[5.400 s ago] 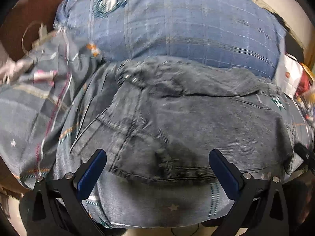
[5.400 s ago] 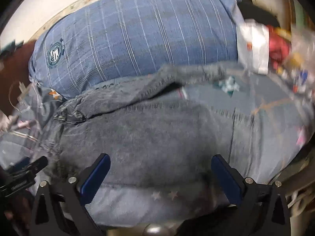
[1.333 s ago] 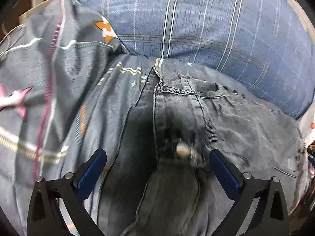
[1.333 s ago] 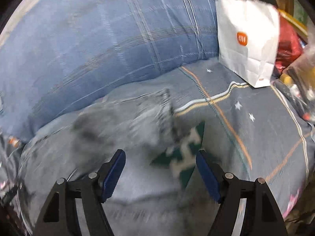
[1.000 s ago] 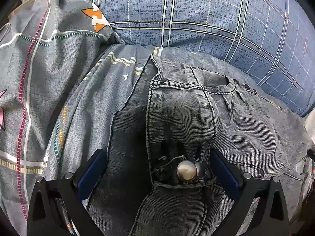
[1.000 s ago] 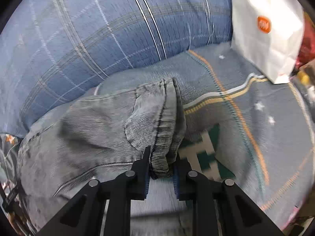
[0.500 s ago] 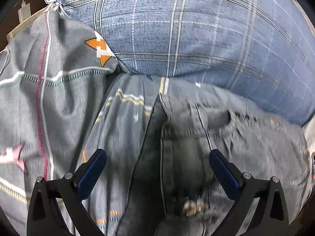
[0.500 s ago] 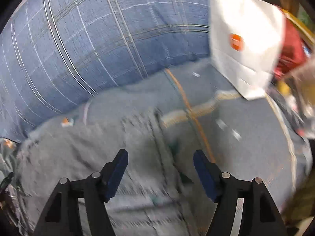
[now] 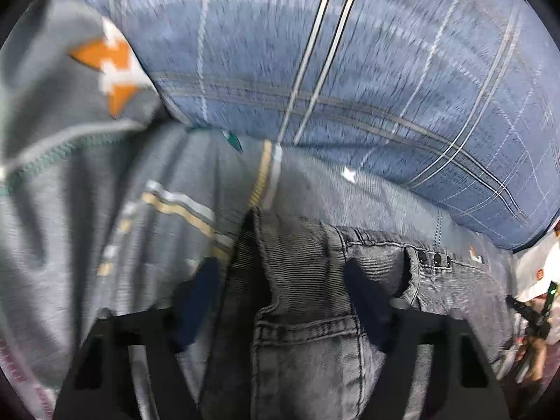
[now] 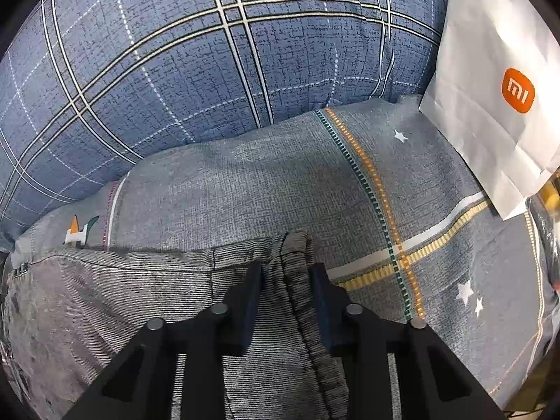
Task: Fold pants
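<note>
Dark grey jeans (image 9: 308,350) lie on a grey patterned bedsheet (image 9: 140,210). In the blurred left wrist view my left gripper (image 9: 281,297) straddles the waistband's top corner. Its jaws are closing: one finger is over the sheet beside the denim, the other on the denim, and the pads stand apart from the cloth. In the right wrist view my right gripper (image 10: 287,294) is at the far edge of the jeans (image 10: 140,297). Its jaws are closing on a ridged seam fold that fills the narrow gap between the pads.
A big blue plaid pillow (image 10: 175,70) lies just behind the jeans, across both views. A white paper bag (image 10: 497,87) with an orange logo stands at the right on the bedsheet (image 10: 280,182). A crumpled grey quilt (image 9: 52,105) rises at the left.
The left gripper slid up to the waistband corner and its jaws narrowed; the metal button left view. The right gripper let go of its fold, opened, shifted, and closed again on the jeans' edge.
</note>
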Tool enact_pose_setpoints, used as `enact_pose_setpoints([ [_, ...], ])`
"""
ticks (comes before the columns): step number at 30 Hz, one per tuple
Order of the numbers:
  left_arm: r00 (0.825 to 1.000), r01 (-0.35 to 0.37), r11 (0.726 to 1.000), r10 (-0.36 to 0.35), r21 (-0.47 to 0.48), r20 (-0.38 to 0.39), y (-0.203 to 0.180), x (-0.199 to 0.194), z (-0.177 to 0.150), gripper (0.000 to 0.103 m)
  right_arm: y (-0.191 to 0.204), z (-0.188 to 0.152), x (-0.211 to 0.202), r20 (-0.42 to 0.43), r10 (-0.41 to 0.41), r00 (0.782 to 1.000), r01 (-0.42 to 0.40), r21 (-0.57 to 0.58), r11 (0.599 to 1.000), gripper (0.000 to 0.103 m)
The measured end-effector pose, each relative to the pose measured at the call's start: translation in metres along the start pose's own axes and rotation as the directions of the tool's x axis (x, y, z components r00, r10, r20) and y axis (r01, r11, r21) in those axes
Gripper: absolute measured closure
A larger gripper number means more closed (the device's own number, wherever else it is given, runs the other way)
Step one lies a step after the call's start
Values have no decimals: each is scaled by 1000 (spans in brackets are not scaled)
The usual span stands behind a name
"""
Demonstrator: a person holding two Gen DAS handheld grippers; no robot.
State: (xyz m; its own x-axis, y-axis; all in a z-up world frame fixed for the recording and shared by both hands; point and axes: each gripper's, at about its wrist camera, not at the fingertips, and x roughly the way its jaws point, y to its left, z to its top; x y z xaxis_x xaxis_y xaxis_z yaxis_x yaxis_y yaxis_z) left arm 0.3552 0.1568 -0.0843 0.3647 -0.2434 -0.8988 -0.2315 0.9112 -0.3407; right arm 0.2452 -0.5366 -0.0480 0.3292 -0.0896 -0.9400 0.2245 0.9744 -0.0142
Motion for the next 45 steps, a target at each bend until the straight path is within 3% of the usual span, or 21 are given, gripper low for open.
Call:
enact_pose_setpoints([
  [2,1000,-9,1000,9,-17,-20,0,9,4,45,4,2,1,3,-7,1000,7,-9,1000,78],
  [4,999,-47,999,47,1,2,-5,9,7,62,7,3,1,8,-13,1000,13,-19,1000,80],
  [5,998,-65,998,65,18,8,-8,8,9,88,10,5,3,13,-15,1000,15,-24,1000,82],
  [6,997,-75,997,75,28,10,-10,9,12,100,12,6,0,22,-22,1000,22,-30,999,83],
  [9,993,-112,993,110,43,53,-17,2,19,100,15,9,-19,82,-35,996,39,-44,998,84],
  [13,972,-153,984,133,95,192,-40,-22,30,100,17,13,-44,207,-70,976,80,-37,996,84],
  [15,966,-182,977,156,113,207,-51,-16,32,98,16,13,-23,166,-115,979,123,-36,992,72],
  [17,976,-199,972,184,127,118,-52,8,30,98,12,5,8,26,-113,993,114,-36,993,63],
  [19,972,-234,962,226,142,68,-51,24,26,82,11,-4,7,51,-106,993,108,-35,994,58],
  [21,976,-213,966,204,146,77,-50,24,21,66,7,-7,-1,61,-85,995,86,-12,996,43],
  [24,986,-145,985,135,94,103,-45,9,22,52,1,1,-22,112,-64,992,64,10,998,42],
  [28,990,-81,995,73,63,118,-43,0,30,52,1,19,-19,123,-19,992,11,64,998,39],
  [31,990,-103,992,95,75,103,-38,-1,28,52,13,27,8,91,-47,995,44,33,998,39],
  [32,989,-115,990,107,77,99,-37,4,27,52,15,26,15,84,-45,995,42,34,999,41],
  [33,989,-123,990,116,74,95,-36,9,25,52,16,23,21,75,-46,996,43,34,998,58],
  [35,988,-141,988,136,66,78,-39,18,22,52,24,22,27,85,-72,994,72,1,997,69],
  [36,984,-158,985,151,74,94,-41,18,21,57,27,23,26,85,-70,994,71,-5,997,81],
  [37,980,-178,980,170,87,100,-44,18,22,65,30,24,24,91,-82,992,83,-12,996,83],
  [38,979,-189,977,179,99,98,-45,19,23,90,32,22,21,101,-92,991,95,-20,995,84],
  [39,982,-179,979,171,100,84,-47,19,25,99,35,22,18,111,-97,989,100,-25,995,85],
  [45,974,-190,975,173,112,144,-68,-7,34,100,36,22,-21,175,-100,980,105,-22,994,87],
])
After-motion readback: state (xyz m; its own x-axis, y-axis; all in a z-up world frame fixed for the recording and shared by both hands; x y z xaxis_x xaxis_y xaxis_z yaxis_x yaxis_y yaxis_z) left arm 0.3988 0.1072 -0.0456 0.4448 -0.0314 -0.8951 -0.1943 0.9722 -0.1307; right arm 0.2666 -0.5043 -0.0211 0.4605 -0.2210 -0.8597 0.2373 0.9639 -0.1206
